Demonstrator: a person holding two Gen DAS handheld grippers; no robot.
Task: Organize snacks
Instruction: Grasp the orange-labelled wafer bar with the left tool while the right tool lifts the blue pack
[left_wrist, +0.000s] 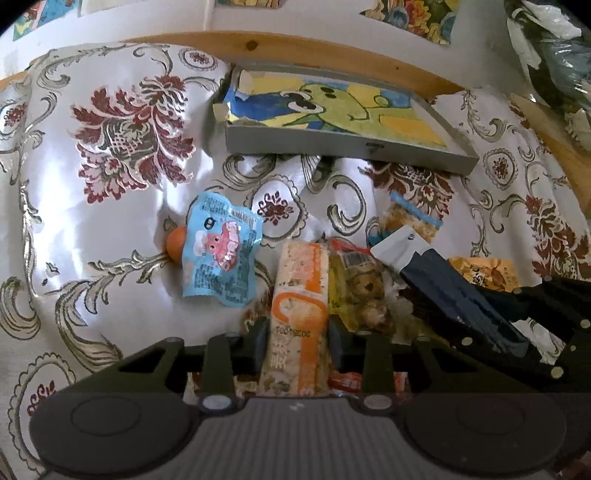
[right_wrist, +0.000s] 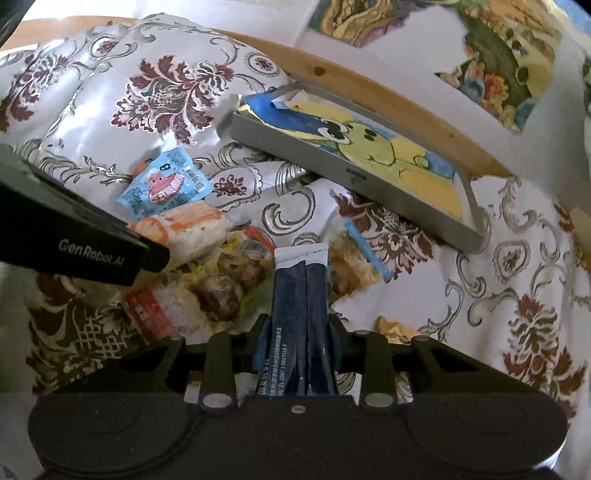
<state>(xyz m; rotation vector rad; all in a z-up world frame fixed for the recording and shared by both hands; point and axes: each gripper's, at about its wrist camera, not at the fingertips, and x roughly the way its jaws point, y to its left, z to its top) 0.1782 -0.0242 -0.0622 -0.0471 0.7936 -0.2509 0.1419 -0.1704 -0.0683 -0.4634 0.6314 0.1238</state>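
Note:
My left gripper (left_wrist: 297, 338) is shut on an orange-and-white rice cracker pack (left_wrist: 301, 295), which sticks forward between the fingers. My right gripper (right_wrist: 299, 341) is shut on a dark navy sachet with a white top (right_wrist: 300, 295); the same sachet (left_wrist: 454, 291) enters the left wrist view from the right. Below both lies a heap of snacks: a yellow pack with brown pieces (left_wrist: 364, 291), a blue pouch with a pink cartoon (left_wrist: 221, 254) and a clear pack with a blue strip (left_wrist: 415, 214). A grey tray with a cartoon lining (left_wrist: 354, 122) sits further back.
Everything rests on a white cloth with maroon floral patterns (left_wrist: 122, 129) over a wooden-edged table (left_wrist: 314, 48). A small orange ball (left_wrist: 175, 240) lies beside the blue pouch. The left gripper's black body (right_wrist: 74, 229) crosses the right wrist view at left.

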